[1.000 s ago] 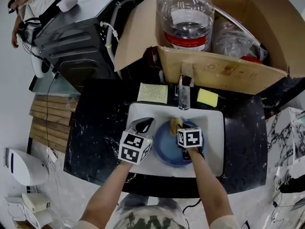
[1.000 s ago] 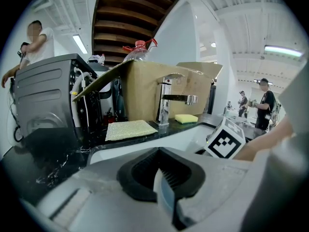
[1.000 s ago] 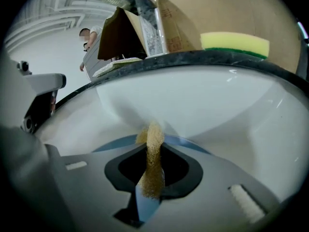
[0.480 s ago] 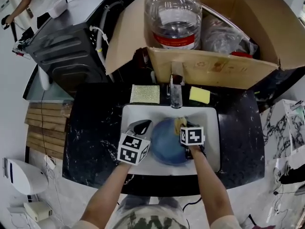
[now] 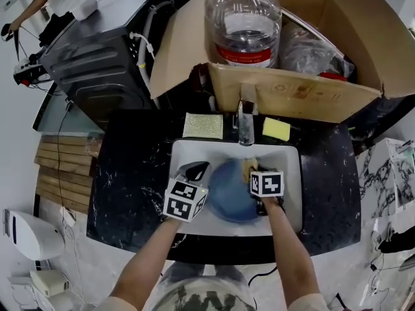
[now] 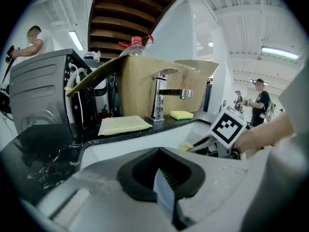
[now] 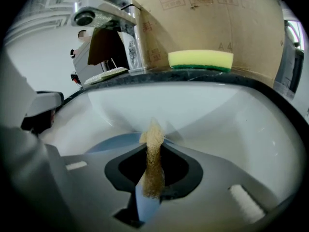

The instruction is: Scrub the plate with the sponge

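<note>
A blue plate (image 5: 228, 193) lies tilted in the white sink (image 5: 289, 203). My left gripper (image 5: 196, 172) is at the plate's left rim, shut on the thin blue edge (image 6: 163, 193). My right gripper (image 5: 250, 173) is over the plate's right side, shut on a tan fibrous sponge (image 7: 153, 154) that stands upright between the jaws. The sponge's tip (image 5: 248, 166) rests at the plate's far right edge. In the right gripper view the plate (image 7: 107, 142) shows just beyond the jaws on the left. The right gripper's marker cube (image 6: 226, 127) shows in the left gripper view.
A chrome faucet (image 5: 246, 126) stands behind the sink. A yellow-green sponge (image 5: 277, 129) and a pale scouring pad (image 5: 203, 126) lie on the black counter. A cardboard box (image 5: 298, 89) with a water bottle (image 5: 243, 24) sits behind, and a dark machine (image 5: 97, 57) at the left.
My right gripper has shifted a little to the right across the plate with the sponge. The left gripper keeps its hold on the rim.
</note>
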`<state>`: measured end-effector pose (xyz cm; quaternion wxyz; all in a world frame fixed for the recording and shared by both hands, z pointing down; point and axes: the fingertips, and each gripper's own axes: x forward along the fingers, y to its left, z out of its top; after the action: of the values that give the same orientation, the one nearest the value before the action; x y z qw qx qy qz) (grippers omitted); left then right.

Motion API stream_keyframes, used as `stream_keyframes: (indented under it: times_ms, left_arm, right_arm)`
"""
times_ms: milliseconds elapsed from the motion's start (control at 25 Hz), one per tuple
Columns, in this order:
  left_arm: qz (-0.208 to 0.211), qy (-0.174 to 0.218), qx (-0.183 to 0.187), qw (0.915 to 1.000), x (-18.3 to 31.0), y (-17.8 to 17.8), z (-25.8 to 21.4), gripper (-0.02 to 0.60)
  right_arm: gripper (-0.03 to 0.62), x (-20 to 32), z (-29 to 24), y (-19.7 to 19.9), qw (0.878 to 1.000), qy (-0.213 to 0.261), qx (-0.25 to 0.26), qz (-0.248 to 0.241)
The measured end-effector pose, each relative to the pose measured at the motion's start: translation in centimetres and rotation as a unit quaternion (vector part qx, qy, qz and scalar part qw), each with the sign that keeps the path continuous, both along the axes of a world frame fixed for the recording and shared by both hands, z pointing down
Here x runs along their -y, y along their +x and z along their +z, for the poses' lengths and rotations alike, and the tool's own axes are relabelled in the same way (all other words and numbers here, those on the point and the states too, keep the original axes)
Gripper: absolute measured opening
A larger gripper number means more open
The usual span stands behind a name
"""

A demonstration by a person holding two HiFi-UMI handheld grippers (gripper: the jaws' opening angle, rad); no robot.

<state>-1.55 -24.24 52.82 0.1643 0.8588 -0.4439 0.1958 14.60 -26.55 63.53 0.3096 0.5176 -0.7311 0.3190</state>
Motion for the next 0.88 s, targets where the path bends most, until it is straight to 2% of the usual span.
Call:
stream_keyframes:
  times_ms: [360, 880]
  left_arm:
    - [-0.016, 0.004, -0.006, 0.9998, -0.4, -1.0, -0.3, 0.002]
    - [-0.025, 0.025, -0.008, 0.9993, -1.2, -2.0, -1.9, 0.002]
  right_arm:
    - [0.071, -1.2, -2.3, -5.0, 0.997, 0.015, 0.028, -0.064]
    - [0.071, -5.5, -0.5, -12.7, 0.982, -0.061, 0.076, -0.162]
